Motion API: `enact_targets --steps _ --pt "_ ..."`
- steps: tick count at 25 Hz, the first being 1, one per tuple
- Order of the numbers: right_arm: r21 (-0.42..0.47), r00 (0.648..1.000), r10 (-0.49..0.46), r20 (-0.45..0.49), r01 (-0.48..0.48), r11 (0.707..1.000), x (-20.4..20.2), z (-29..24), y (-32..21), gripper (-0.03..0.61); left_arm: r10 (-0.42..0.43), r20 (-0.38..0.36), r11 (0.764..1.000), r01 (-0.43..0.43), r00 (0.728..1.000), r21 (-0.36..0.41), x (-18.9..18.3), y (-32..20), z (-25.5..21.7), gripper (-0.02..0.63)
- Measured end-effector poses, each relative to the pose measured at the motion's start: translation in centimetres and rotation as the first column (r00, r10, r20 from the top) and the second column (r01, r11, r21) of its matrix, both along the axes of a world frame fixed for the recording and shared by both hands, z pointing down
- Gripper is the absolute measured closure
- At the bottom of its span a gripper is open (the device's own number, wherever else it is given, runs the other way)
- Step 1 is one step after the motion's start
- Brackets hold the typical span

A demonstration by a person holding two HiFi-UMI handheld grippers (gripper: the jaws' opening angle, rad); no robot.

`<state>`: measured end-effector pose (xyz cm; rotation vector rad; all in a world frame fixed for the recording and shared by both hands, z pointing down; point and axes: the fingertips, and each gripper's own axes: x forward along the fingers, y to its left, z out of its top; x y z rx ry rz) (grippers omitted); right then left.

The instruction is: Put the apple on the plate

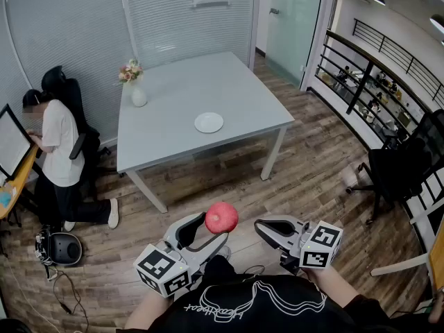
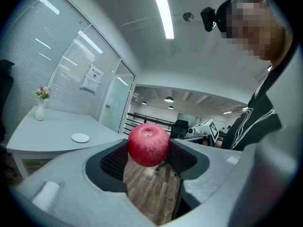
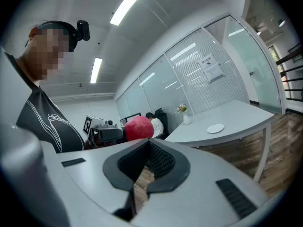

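A red apple hangs in the air over the wood floor, clamped between the jaws of my left gripper, close in front of my body. In the left gripper view the apple fills the space between the two dark pads of the left gripper. A little to the right of it, my right gripper is shut and holds nothing; from the right gripper the apple shows just past the jaws. The white plate lies empty on the grey table, well ahead of both grippers.
A white vase of flowers stands at the table's far left corner. A person sits at a desk on the left, with a dark round object on the floor nearby. A black office chair and a railing are on the right.
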<state>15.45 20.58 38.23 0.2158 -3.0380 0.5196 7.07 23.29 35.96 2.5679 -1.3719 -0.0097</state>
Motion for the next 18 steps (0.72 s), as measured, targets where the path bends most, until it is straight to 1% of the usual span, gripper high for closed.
enact_targets --steps 10,15,18 --pt "0.02 0.999 -0.003 0.035 0.002 1.0 1.7 -1.9 1.3 0.571 -0.017 0.05 1.0 0.017 0.999 0.0 2.0 1.0 -1.1 0.333" --pt "-0.02 0.998 -0.016 0.062 0.017 1.0 2.6 -1.9 1.5 0.57 -0.023 0.076 1.0 0.022 0.997 0.01 3.3 1.4 -2.0 0.333" --pt "-0.042 0.998 -0.008 0.062 0.011 0.999 2.8 -1.2 1.2 0.569 -0.03 0.086 1.0 0.029 0.996 0.011 3.5 1.4 -2.0 0.333"
